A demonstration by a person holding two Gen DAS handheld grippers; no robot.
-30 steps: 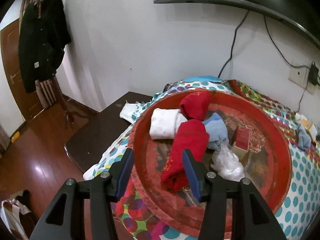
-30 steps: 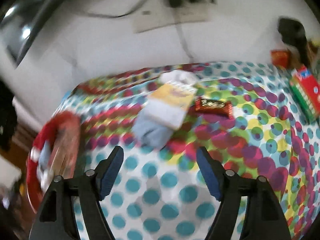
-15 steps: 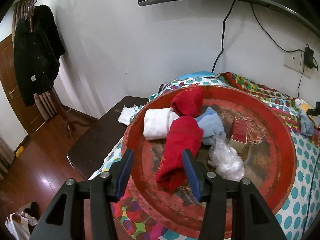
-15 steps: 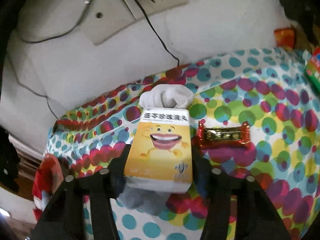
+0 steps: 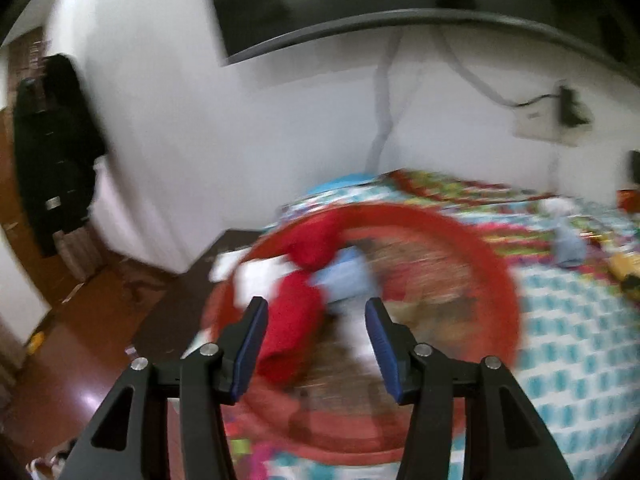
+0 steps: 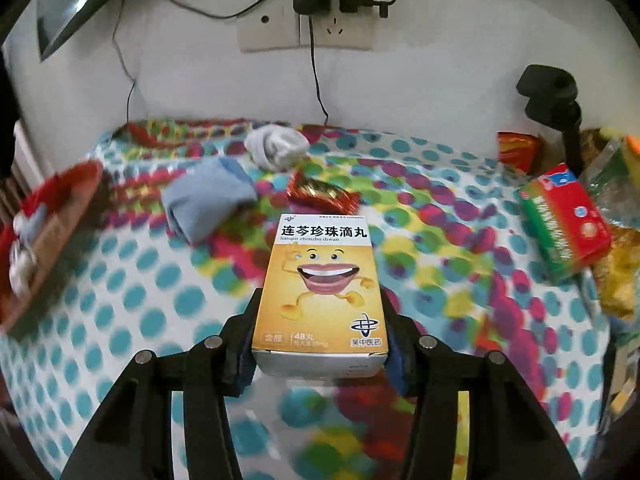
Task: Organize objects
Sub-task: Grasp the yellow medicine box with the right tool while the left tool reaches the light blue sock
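My right gripper is shut on a yellow medicine box with a cartoon mouth, held above the dotted tablecloth. A folded blue sock, a white sock and a red candy wrapper lie beyond it. In the blurred left wrist view my left gripper hovers over the round red tray, its jaws opening with nothing between them. In the tray lie a red cloth, a blue cloth and a white cloth.
A red-and-green carton, snack packets and a black stand crowd the table's right side. A wall socket with cables is behind. A dark side table and wooden floor lie left of the tray.
The right gripper closed on the yellow box and lifted it off the blue sock. The left gripper's jaws widened as it drew back from the tray.
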